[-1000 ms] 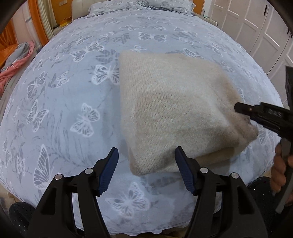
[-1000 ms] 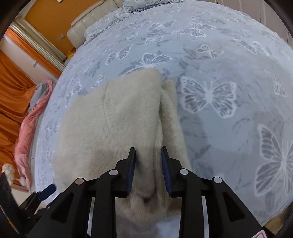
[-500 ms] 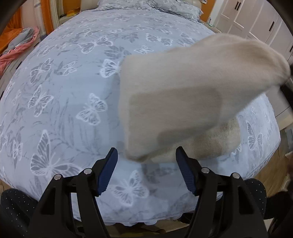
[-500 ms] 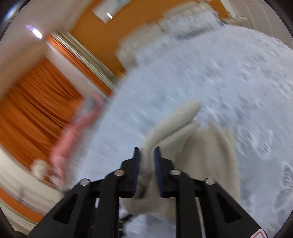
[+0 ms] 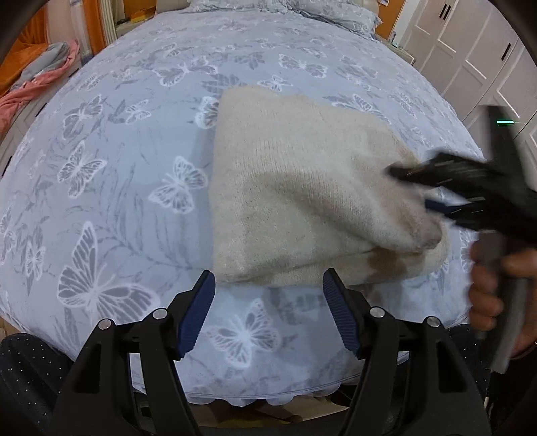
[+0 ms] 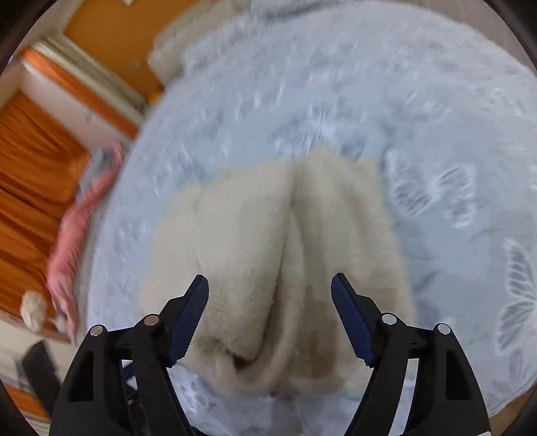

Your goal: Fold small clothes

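A cream knitted sweater [image 5: 302, 187] lies folded on the blue butterfly bedspread [image 5: 110, 174], near the bed's front edge. My left gripper [image 5: 268, 312] is open and empty, just in front of the sweater's near edge. My right gripper [image 6: 270, 318] is open, its jaws wide apart above the sweater's [image 6: 268, 251] folded right end, not holding it. In the left wrist view the right gripper [image 5: 426, 187] is blurred at the sweater's right corner, with the hand that holds it below.
Pink and grey clothes [image 5: 37, 84] lie off the bed at the far left, also in the right wrist view [image 6: 77, 228]. White cupboard doors [image 5: 470, 50] stand at the right. Pillows [image 5: 335, 13] lie at the head of the bed. Orange curtains [image 6: 27, 187] hang at the left.
My right gripper lifted the sweater's right end, laid it back down and opened, letting go. My left gripper stayed open and barely moved.
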`<state>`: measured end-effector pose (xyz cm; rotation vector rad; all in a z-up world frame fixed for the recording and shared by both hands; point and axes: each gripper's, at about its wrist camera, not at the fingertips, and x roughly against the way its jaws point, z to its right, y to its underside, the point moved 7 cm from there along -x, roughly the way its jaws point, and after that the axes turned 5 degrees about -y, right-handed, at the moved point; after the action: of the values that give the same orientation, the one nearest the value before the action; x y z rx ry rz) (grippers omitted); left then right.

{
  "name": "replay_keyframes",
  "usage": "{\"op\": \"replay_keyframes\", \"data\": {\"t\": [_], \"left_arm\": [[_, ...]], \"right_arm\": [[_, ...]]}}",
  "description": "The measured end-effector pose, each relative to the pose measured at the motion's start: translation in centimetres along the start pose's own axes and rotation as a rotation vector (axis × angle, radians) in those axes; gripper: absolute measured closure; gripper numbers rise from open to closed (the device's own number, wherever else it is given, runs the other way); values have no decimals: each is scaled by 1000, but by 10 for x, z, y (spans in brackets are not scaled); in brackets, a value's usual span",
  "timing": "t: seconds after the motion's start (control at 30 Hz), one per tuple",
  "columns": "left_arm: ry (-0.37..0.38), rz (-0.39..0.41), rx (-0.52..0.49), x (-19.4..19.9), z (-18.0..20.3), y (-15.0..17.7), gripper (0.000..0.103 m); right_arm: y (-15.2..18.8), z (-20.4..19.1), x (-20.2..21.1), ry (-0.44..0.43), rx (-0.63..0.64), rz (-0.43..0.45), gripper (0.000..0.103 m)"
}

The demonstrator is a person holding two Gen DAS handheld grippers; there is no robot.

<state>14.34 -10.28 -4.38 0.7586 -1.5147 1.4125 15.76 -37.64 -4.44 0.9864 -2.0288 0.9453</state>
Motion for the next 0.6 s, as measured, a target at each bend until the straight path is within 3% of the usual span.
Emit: {"op": "replay_keyframes", "data": {"t": [0.03,0.07,0.1,0.13,0.23,0.3,0.33,0.37,0.4,0.47,0.5,0.57,0.6], "left_arm": [[-6,2,2,1,-2,1,38],[-9,0,5,2,-3,1,38],[-9,-5,4,1,-5,3,38],[-13,-8,3,1,-6,4,38],[-27,-10,-15,-2,-7,5,38],[-32,-6,-17,-3,-8,5,38],[-32,-7,-12,-3,-8,5,38],[-31,-8,-9,-4,-7,5,38],[-27,-10,-6,-4,-6,5,38],[-34,-14,-15,-6,-4,6,38],[-38,-13,-21,-6,-4,6,38],[-48,-9,-32,-4,-2,7,38],[-52,-10,-39,-4,-1,9,38]], "right_arm": [[2,1,-14,7,-22,-43,31],[6,-2,-25,1,-35,-76,58],[6,-15,-27,-25,-22,-80,78],[1,-29,-15,-30,22,-30,82],[-14,-71,52,-161,121,168,86],[-17,-66,86,-179,115,254,87],[-16,-52,92,-137,106,275,86],[-12,-37,89,-58,109,271,86],[-8,-7,70,86,130,219,86],[8,43,27,251,101,63,86],[16,57,16,232,59,37,85],[13,46,34,137,4,105,85],[12,43,41,129,-8,122,83]]}}
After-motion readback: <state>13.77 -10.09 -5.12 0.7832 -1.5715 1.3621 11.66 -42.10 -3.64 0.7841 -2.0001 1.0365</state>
